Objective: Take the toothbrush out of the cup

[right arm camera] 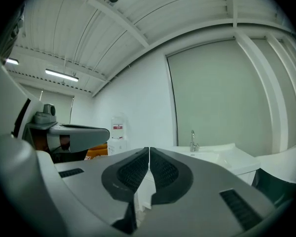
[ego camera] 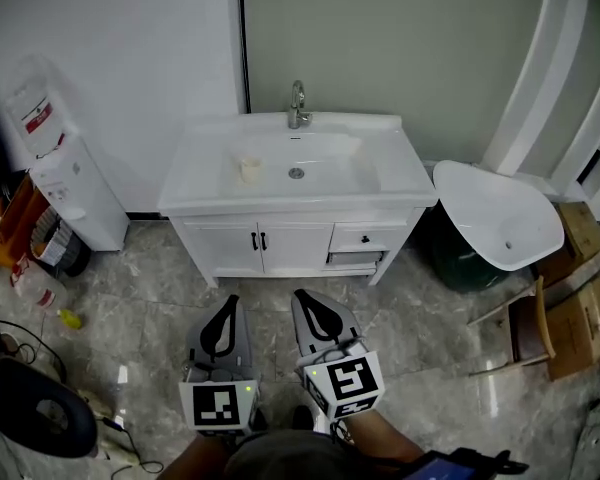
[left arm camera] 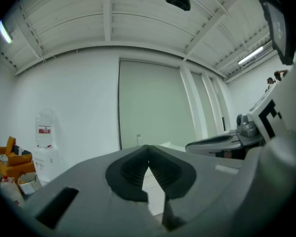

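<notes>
Head view: left grey gripper (ego camera: 229,302), right grey gripper (ego camera: 303,296) pressed together, empty; small cream cup (ego camera: 248,169) on white sink (ego camera: 290,204), well apart.

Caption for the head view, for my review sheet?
Left gripper and right gripper, shut and empty, face a white vanity with a small cup left of the drain.

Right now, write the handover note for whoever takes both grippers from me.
Left gripper: shut, empty.
Right gripper: shut, empty.
Both held side by side over the floor, short of the white vanity.
Cup: at the left of the sink basin; toothbrush too small to make out from here.
Done: nothing yet.
To do: approach, grip the toothbrush, lift it out of the cup.
</notes>
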The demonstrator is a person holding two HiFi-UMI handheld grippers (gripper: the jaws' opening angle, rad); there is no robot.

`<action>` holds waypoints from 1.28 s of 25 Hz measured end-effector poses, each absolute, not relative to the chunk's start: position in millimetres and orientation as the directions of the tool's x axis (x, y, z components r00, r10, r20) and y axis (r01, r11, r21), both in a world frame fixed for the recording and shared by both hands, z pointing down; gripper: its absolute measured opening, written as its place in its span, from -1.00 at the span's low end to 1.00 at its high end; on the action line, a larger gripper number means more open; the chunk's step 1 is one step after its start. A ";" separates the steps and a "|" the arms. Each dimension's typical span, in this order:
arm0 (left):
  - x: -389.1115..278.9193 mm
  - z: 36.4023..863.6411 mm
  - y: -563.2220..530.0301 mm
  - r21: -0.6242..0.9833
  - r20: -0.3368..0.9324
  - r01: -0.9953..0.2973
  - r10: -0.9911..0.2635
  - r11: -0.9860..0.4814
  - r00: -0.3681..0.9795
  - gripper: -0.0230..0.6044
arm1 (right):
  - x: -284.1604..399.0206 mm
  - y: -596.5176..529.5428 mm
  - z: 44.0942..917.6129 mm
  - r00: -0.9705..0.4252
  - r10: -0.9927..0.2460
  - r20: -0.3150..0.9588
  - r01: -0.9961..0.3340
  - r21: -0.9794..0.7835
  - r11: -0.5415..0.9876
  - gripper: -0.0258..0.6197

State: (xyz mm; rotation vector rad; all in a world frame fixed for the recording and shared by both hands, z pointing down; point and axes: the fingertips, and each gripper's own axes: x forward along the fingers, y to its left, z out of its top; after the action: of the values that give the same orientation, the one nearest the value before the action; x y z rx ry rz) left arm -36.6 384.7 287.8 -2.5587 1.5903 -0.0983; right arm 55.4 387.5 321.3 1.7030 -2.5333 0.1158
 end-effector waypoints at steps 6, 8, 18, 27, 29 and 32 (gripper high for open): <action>-16.3 306.4 385.2 -0.110 0.051 -0.901 -0.908 -0.419 0.416 -0.89 | 83.0 375.0 333.8 -0.385 -0.918 0.099 -0.923 -0.027 0.384 -0.87; -18.4 309.1 378.8 -0.112 0.062 -0.905 -0.912 -0.410 0.406 -0.89 | 85.2 369.3 335.0 -0.386 -0.916 0.104 -0.922 -0.029 0.386 -0.87; -35.3 327.1 306.9 -0.102 0.075 -0.916 -0.921 -0.389 0.383 -0.89 | 73.9 299.4 353.3 -0.391 -0.912 0.122 -0.920 -0.028 0.390 -0.87; -75.5 312.9 194.4 -0.077 0.024 -0.920 -0.924 -0.383 0.382 -0.89 | 45.7 194.7 339.3 -0.370 -0.922 0.116 -0.928 0.005 0.373 -0.87; -79.6 300.9 171.6 -0.088 -0.005 -0.916 -0.920 -0.391 0.393 -0.89 | 40.9 173.8 334.8 -0.357 -0.927 0.110 -0.933 0.012 0.361 -0.87; -85.6 298.2 143.0 -0.080 0.004 -0.909 -0.912 -0.409 0.410 -0.89 | 31.5 143.1 324.5 -0.344 -0.935 0.084 -0.938 0.026 0.347 -0.87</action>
State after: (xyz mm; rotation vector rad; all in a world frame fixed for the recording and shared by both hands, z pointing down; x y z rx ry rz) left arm -85.6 143.0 298.2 -2.5830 1.6701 -0.0723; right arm 31.5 143.1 324.5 1.7482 -2.5083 0.0415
